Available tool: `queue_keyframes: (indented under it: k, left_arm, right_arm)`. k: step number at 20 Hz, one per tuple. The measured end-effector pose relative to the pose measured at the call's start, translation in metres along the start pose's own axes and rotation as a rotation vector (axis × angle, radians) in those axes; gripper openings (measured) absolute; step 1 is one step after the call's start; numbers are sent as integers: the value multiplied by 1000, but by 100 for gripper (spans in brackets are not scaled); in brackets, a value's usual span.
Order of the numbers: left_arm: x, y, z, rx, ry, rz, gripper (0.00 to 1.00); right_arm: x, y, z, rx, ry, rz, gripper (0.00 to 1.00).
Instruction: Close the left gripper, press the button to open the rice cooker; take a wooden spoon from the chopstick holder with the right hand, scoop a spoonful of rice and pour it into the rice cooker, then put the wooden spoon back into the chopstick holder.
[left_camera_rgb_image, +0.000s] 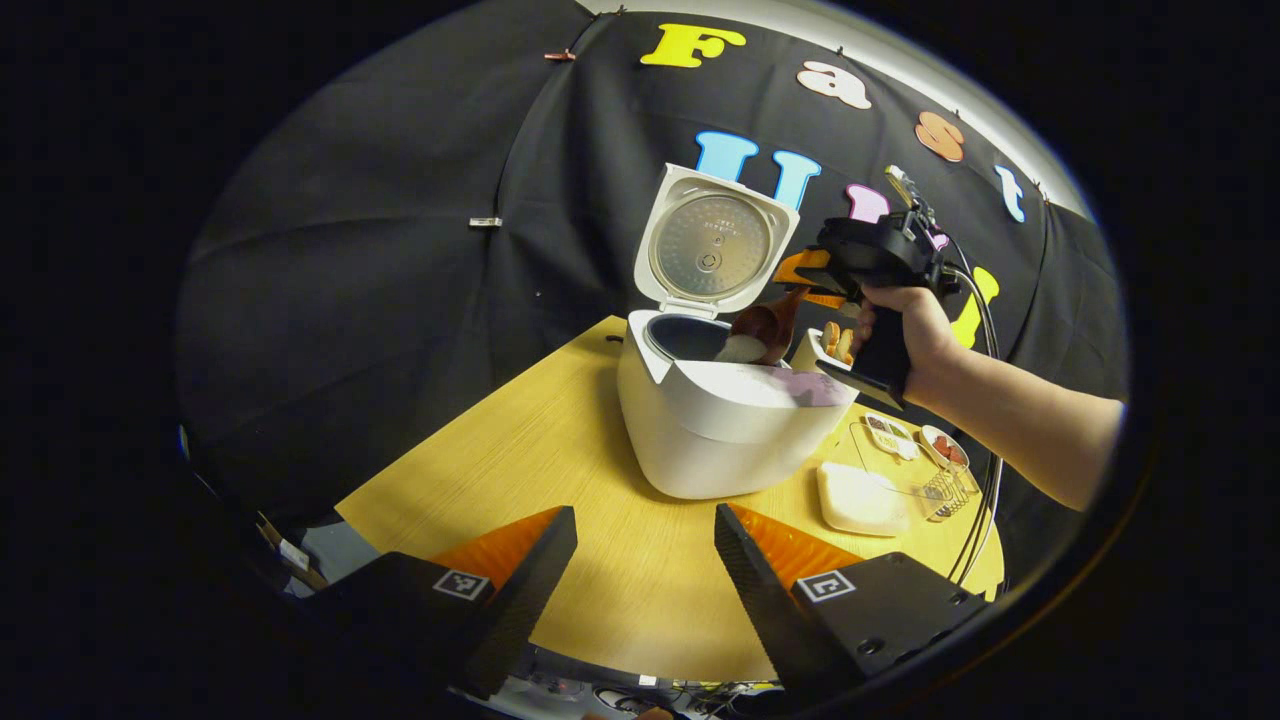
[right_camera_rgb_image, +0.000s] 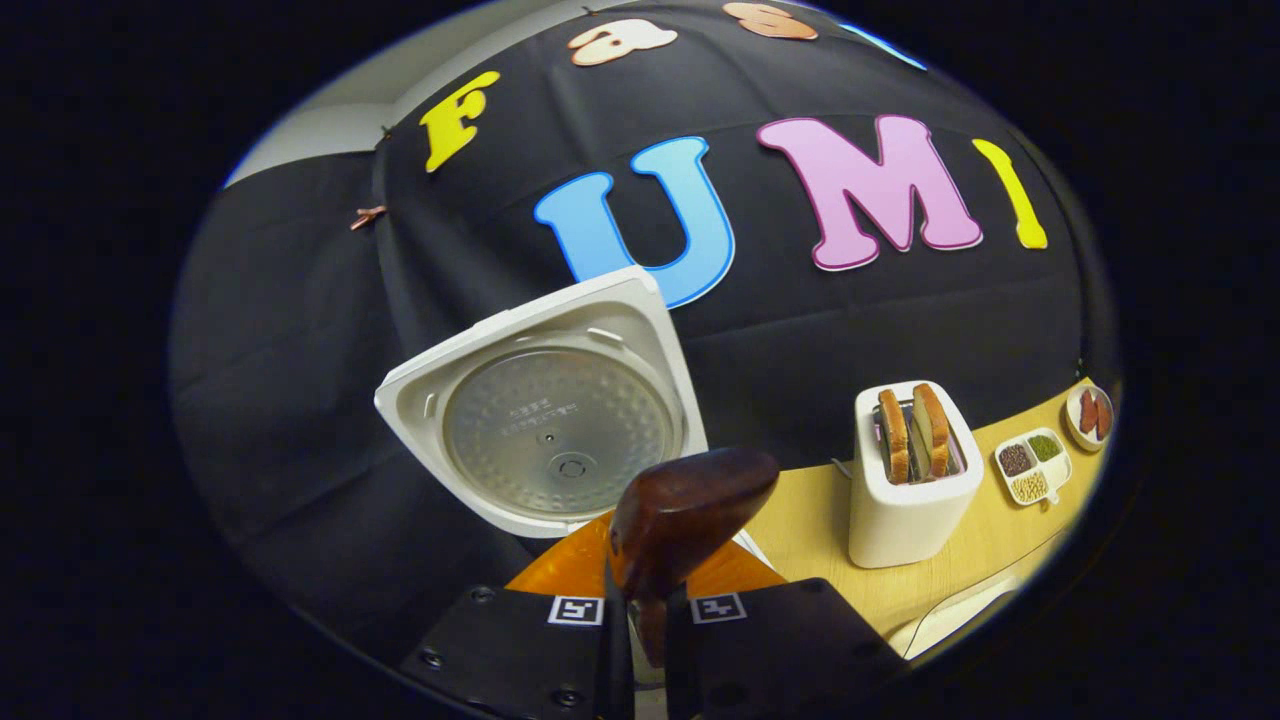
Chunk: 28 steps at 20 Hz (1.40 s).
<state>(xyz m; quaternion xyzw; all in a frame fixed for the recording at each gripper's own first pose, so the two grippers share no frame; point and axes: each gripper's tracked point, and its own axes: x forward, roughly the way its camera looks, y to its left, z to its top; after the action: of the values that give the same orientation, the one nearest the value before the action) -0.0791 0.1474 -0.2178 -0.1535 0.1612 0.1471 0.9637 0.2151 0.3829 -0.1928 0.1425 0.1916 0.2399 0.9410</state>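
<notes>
Left gripper view: the left gripper (left_camera_rgb_image: 645, 560) occupies the bottom of the frame, its fingers (left_camera_rgb_image: 530, 560) spread wide with nothing between them, above the yellow worktop (left_camera_rgb_image: 480, 450). At frame centre stands the white rice cooker (left_camera_rgb_image: 720, 420), its lid (left_camera_rgb_image: 712, 245) raised upright behind the pot opening. To the right of centre, a hand (left_camera_rgb_image: 905, 330) holds the right gripper (left_camera_rgb_image: 800, 280) above the cooker. The wooden spoon (left_camera_rgb_image: 762, 330) hangs from that gripper, bowl tilted over the pot opening, with white rice (left_camera_rgb_image: 740, 348) at its lower edge. At lower right of the cooker lie a white rectangular container (left_camera_rgb_image: 860, 497) and small dishes (left_camera_rgb_image: 905, 437) (contents too small to identify).

Right gripper view: at bottom centre, the right gripper (right_camera_rgb_image: 640, 630) has its fingers narrow, both pressing on the handle of the wooden spoon (right_camera_rgb_image: 690, 520), whose bowl back faces the camera. The cooker lid (right_camera_rgb_image: 545, 410) sits left of centre. At right, a white toaster (right_camera_rgb_image: 910, 500) with bread slices (right_camera_rgb_image: 913, 430) stands on the worktop (right_camera_rgb_image: 800, 520), near a divided dish (right_camera_rgb_image: 1032, 468).
</notes>
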Motion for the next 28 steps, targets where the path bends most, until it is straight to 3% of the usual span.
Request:
queue_keyframes:
  k: [7,8,12,16,20,21,22,28]
  left_arm:
    - [0,5,-4,-6,12,13,96]
    - [0,3,-5,-9,11,12,96]
    - [2,1,-9,9,15,15,96]
    - [2,1,-11,17,13,25,98]
    - [3,-10,-5,24,-10,39,96]
    - [4,-14,-2,32,-16,44,95]
    - [6,-19,1,38,-22,46,96]
    - [4,-68,11,38,-43,24,96]
  right_arm:
    - [0,25,-18,-207,23,131,17]
    - [-2,29,-18,-243,19,160,12]
    - [-14,44,-25,-412,0,242,17]
    - [-19,55,-36,-490,0,297,17]
    - [-25,48,-24,-424,-3,285,17]
    - [-26,43,-18,-385,-6,275,12]
    - [-30,39,-9,-338,-8,269,17]
    - [-66,-33,73,-124,-102,189,17]
